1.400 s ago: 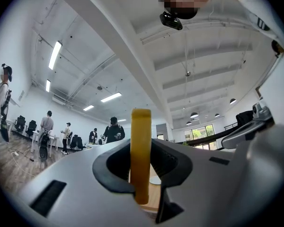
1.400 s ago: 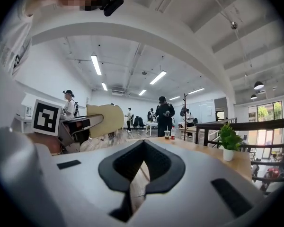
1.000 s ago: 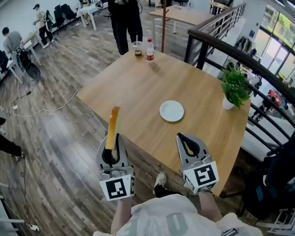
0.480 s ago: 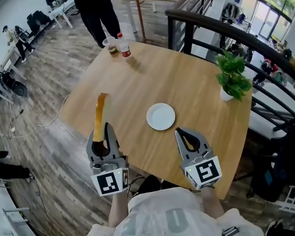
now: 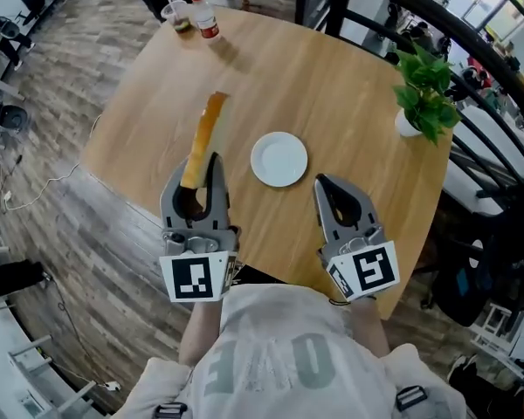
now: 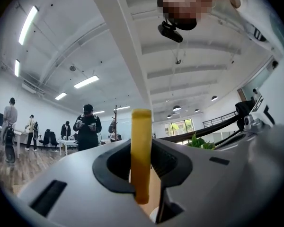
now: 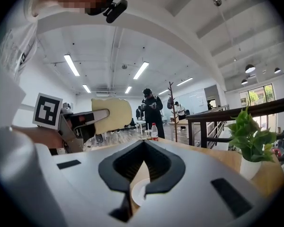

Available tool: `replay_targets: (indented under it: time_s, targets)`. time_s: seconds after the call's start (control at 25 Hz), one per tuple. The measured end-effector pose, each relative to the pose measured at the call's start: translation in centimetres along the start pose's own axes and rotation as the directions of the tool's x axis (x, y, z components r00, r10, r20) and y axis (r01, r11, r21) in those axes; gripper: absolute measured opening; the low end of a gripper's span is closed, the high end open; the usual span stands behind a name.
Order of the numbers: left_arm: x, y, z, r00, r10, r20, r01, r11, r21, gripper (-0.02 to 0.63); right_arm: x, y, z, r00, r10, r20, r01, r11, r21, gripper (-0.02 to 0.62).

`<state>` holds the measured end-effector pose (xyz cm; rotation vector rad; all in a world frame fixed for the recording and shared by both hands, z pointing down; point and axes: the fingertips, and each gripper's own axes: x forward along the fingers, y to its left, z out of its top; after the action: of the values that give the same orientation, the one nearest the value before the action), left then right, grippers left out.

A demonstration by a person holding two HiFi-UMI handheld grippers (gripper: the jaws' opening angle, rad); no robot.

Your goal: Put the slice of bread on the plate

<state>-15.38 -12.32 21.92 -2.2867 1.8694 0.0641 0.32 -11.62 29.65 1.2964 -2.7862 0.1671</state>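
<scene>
While the person stands at the near edge of the table (image 5: 262,225), the left hand-held gripper (image 5: 208,168) is clamped on the slice of bread (image 5: 203,133), which is held on edge just left of the plate (image 5: 279,159). Right hand-held gripper (image 5: 323,184): jaws closed together, holding nothing, near the plate's right side. Plate: white, mid-table. Beyond: potted plant (image 5: 426,81) at right; bottle (image 5: 206,16) and cup (image 5: 176,17) at the far edge.

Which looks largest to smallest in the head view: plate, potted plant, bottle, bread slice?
1. potted plant
2. plate
3. bottle
Unranked: the bread slice, seen edge-on and held nearer the camera by the left gripper.
</scene>
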Motion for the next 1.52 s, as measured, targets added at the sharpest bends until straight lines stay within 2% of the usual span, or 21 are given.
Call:
replay_targets:
  time_s: [0.08, 0.16, 0.28, 0.36, 0.44, 0.52, 0.6, 0.76, 0.84, 0.96, 1.04, 1.12, 1.24, 1.36, 1.4, 1.52]
  targets:
    - [1.2, -0.7, -1.2, 0.999, -0.038, -0.012, 0.038, 0.998, -0.048, 0.080, 0.4, -0.5, -0.4, 1.000, -0.002, -0.010, 0.002, 1.000, 0.017, 0.011]
    - [2.3, -1.6, -2.9, 0.995, -0.097, -0.033, 0.091, 0.986, -0.143, 0.080, 0.8, -1.2, -1.3, 0.999, -0.012, -0.039, 0.013, 1.000, 0.017, 0.011]
    - [3.5, -3.1, -7.0, 0.972, -0.202, -0.124, 0.152, 0.931, -0.331, 0.080, 1.2, -2.2, -2.6, 0.996, -0.031, -0.082, 0.033, 0.999, 0.020, 0.011]
    - [4.1, -4.3, -10.1, 0.938, -0.277, -0.209, 0.168, 0.890, -0.425, 0.080, 1.3, -2.6, -3.4, 0.993, -0.037, -0.112, 0.041, 0.999, 0.028, 0.011]
    - [4.6, -5.6, -12.8, 0.903, -0.341, -0.260, 0.177, 0.849, -0.497, 0.080, 1.6, -2.8, -4.5, 0.988, -0.031, -0.148, 0.037, 0.998, 0.042, 0.011]
    - [5.0, -6.6, -15.1, 0.881, -0.377, -0.287, 0.155, 0.801, -0.578, 0.080, 1.9, -3.0, -5.8, 0.982, -0.016, -0.186, 0.028, 0.998, 0.060, 0.011]
    - [5.2, -7.1, -17.2, 0.870, -0.379, -0.315, 0.101, 0.763, -0.639, 0.080, 2.4, -3.1, -6.9, 0.976, -0.003, -0.219, 0.020, 0.997, 0.074, 0.011]
    - [4.7, -7.7, -20.7, 0.838, -0.389, -0.384, 0.015, 0.719, -0.695, 0.080, 3.5, -3.2, -8.3, 0.966, 0.015, -0.256, 0.013, 0.994, 0.105, 0.011]
    - [4.6, -8.3, -22.1, 0.821, -0.411, -0.396, -0.027, 0.665, -0.746, 0.080, 3.9, -3.5, -8.9, 0.963, 0.016, -0.268, 0.017, 0.992, 0.122, 0.011]
    - [4.8, -8.5, -23.7, 0.820, -0.421, -0.388, -0.114, 0.544, -0.832, 0.080, 4.5, -4.2, -9.6, 0.960, 0.012, -0.281, 0.028, 0.990, 0.141, 0.011]
    - [5.0, -8.5, -24.6, 0.820, -0.420, -0.389, -0.168, 0.473, -0.865, 0.080, 4.7, -4.6, -10.0, 0.957, 0.009, -0.290, 0.037, 0.988, 0.152, 0.011]
    - [5.1, -8.6, -25.2, 0.816, -0.418, -0.399, -0.210, 0.428, -0.879, 0.080, 4.8, -5.1, -10.4, 0.955, 0.008, -0.296, 0.043, 0.985, 0.165, 0.011]
    - [5.4, -8.6, -25.5, 0.810, -0.407, -0.422, -0.252, 0.408, -0.878, 0.084, 4.7, -5.8, -10.6, 0.955, 0.003, -0.297, 0.051, 0.983, 0.174, 0.011]
    - [6.5, -8.4, -25.5, 0.805, -0.387, -0.450, -0.294, 0.398, -0.869, 0.247, 4.4, -6.8, -10.7, 0.955, -0.029, -0.295, 0.085, 0.980, 0.179, 0.011]
    - [6.8, -8.2, -25.6, 0.802, -0.375, -0.464, -0.303, 0.413, -0.859, 0.273, 4.3, -7.1, -10.8, 0.954, -0.044, -0.297, 0.102, 0.978, 0.182, 0.012]
    - [7.1, -7.3, -26.0, 0.785, -0.329, -0.525, -0.315, 0.518, -0.795, 0.329, 4.0, -7.5, -10.9, 0.952, -0.061, -0.301, 0.124, 0.973, 0.193, 0.011]
